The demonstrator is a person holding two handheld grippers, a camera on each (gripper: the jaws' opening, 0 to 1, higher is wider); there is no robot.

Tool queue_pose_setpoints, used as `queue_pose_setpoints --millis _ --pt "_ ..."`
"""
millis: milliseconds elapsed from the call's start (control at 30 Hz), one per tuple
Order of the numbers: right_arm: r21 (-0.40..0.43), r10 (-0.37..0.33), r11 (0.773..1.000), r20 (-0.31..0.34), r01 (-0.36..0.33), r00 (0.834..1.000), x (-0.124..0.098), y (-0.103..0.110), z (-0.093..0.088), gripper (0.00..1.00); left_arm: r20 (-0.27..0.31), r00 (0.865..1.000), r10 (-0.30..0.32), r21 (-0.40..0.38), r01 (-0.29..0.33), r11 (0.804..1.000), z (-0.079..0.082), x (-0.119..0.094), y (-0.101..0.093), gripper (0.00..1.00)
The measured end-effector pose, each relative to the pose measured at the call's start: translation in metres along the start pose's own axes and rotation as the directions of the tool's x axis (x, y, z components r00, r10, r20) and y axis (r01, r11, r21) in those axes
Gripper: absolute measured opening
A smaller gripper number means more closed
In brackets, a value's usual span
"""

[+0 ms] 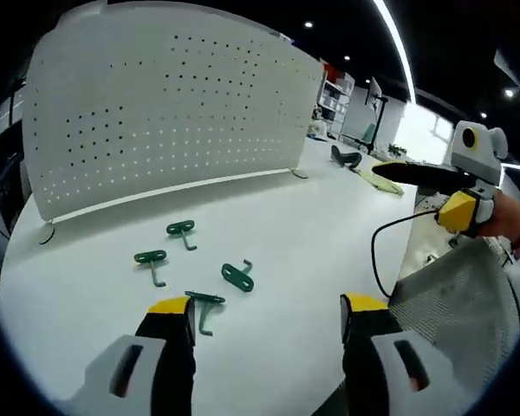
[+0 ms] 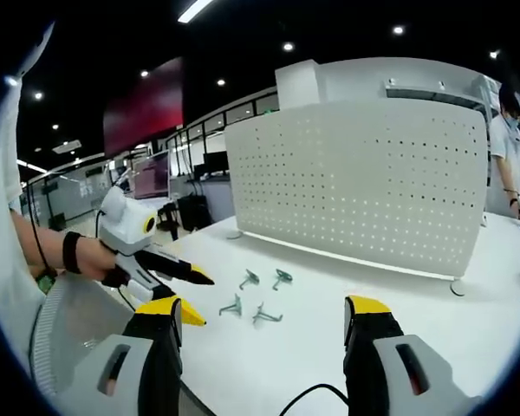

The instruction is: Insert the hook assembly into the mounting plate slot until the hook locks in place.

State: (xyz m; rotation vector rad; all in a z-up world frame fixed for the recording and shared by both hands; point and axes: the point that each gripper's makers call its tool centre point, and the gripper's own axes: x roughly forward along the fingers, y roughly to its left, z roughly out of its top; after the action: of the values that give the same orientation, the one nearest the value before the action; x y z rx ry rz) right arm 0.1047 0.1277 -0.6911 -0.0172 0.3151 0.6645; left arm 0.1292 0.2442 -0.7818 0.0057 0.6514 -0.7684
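Four green hooks lie loose on the white table (image 1: pixel 312 260), grouped in front of the perforated mounting plate (image 1: pixel 165 113), which stands upright along the far edge of the table. In the left gripper view the nearest hook (image 1: pixel 205 305) lies just beside the left jaw of the left gripper (image 1: pixel 269 334), its stem running toward the camera and its crossbar away from it. A second hook (image 1: pixel 237 276) lies to its right, base plate flat and long axis running slantwise. A third hook (image 1: pixel 152 262) and a fourth hook (image 1: pixel 183 231) lie further toward the plate, each with its bar uppermost and its stem pointing back toward the near edge. In the right gripper view the same cluster is seen as small shapes; their headings cannot be read there.

No hook is held. The left gripper's jaws stand wide apart with nothing between them, and the jaws of the right gripper (image 2: pixel 264 334) are likewise spread and empty. The task is judged to be at its start, at the reach for a hook. The next move calls for the jaws to be lowered over one hook, probably the nearest, and closed across its stem, so that its base can then be turned to face the plate's holes.

A cable (image 1: pixel 383 251) trails over the near right edge of the table.
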Motion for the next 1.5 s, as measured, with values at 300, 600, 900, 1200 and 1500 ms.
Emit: queue_pose_setpoints --millis 300,600,900,1200,1500 --pt "0.004 -0.009 1.000 -0.009 0.009 1.000 -0.005 -0.006 -0.005 0.78 -0.029 0.999 -0.015 -0.064 0.013 0.998 0.002 0.013 0.000 0.64" --pt "0.005 -0.015 1.000 -0.014 0.015 1.000 -0.007 -0.009 -0.006 0.78 -0.072 0.997 -0.024 -0.116 0.016 0.993 -0.003 0.027 -0.001 0.59" --pt "-0.001 -0.009 1.000 -0.037 0.009 0.999 -0.006 -0.007 -0.012 0.77 -0.086 0.996 -0.031 -0.135 0.019 0.991 0.001 0.042 0.000 0.55" --pt "-0.003 -0.015 1.000 -0.043 0.015 0.999 -0.005 -0.010 -0.011 0.77 -0.120 0.992 -0.026 -0.188 0.003 0.982 -0.002 0.056 0.002 0.47" --pt "0.002 -0.020 1.000 -0.054 0.021 0.998 -0.007 -0.011 -0.016 0.77 -0.149 0.989 0.001 -0.242 -0.037 0.970 -0.005 0.064 0.010 0.41"
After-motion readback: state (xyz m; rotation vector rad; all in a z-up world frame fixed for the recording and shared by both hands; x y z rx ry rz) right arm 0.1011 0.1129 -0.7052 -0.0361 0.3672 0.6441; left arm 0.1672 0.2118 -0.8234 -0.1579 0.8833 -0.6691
